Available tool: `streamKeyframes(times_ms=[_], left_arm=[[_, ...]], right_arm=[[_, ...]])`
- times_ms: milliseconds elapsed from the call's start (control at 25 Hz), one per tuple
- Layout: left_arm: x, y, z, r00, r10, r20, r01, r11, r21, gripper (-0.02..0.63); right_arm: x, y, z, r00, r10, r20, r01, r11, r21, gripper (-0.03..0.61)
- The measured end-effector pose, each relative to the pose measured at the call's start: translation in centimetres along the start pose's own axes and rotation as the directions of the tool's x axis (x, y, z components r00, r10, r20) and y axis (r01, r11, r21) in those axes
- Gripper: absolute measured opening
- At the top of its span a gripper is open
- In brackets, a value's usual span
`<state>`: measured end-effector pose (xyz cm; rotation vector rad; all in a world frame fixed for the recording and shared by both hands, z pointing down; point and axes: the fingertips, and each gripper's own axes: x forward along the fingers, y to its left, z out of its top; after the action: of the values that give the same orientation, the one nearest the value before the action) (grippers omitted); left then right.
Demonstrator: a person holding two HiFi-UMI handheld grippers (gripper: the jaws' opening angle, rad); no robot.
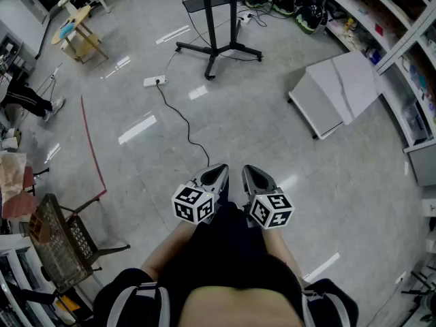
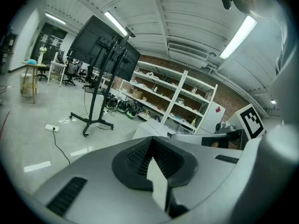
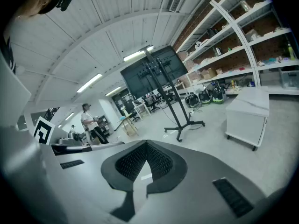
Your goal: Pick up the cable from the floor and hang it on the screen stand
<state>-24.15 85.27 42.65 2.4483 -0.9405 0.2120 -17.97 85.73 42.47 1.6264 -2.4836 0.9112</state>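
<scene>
The black cable [image 1: 178,118] snakes over the grey floor from a white power strip [image 1: 154,82] toward me, ending just ahead of my grippers. The black screen stand [image 1: 216,43] rises at the far centre on a splayed base. My left gripper [image 1: 219,172] and right gripper [image 1: 248,174] are held side by side at waist level above the floor, both shut and empty. In the left gripper view, beyond my left gripper [image 2: 150,146], the stand [image 2: 99,97] carries its dark screen, with the cable [image 2: 60,148] on the floor. The right gripper [image 3: 147,147] view has the stand [image 3: 174,104] ahead.
A white cabinet [image 1: 337,90] lies tilted at the right, near long shelves [image 1: 381,29]. A small wooden table [image 1: 78,36] stands far left, and a mesh chair [image 1: 65,244] near left. A red line [image 1: 92,148] marks the floor. A person [image 3: 88,122] stands in the distance.
</scene>
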Motion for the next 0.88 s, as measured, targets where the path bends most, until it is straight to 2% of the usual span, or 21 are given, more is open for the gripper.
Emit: streamKeyframes(times_ms=[400,640,880], left_arm=[[4.6,1.9,2.2,0.997,-0.079,-0.019,0.079,0.997,-0.013,0.003],[7.8,5.4,6.2,0.993,-0.121,-0.005,0.121,0.992,-0.020,0.003],[10.8,7.9,9.9,0.980,-0.200,0.020,0.201,0.978,-0.053,0.003]], right_arm=[[2.4,-2.6,2.2,0.998,-0.056,0.001,0.056,0.998,0.033,0.024],[7.1,-3.2,5.9,0.997,-0.068,0.018,0.068,0.998,-0.006,0.023],[11.6,-3.7,9.2,0.996,-0.078,0.052,0.078,0.997,-0.008,0.023]])
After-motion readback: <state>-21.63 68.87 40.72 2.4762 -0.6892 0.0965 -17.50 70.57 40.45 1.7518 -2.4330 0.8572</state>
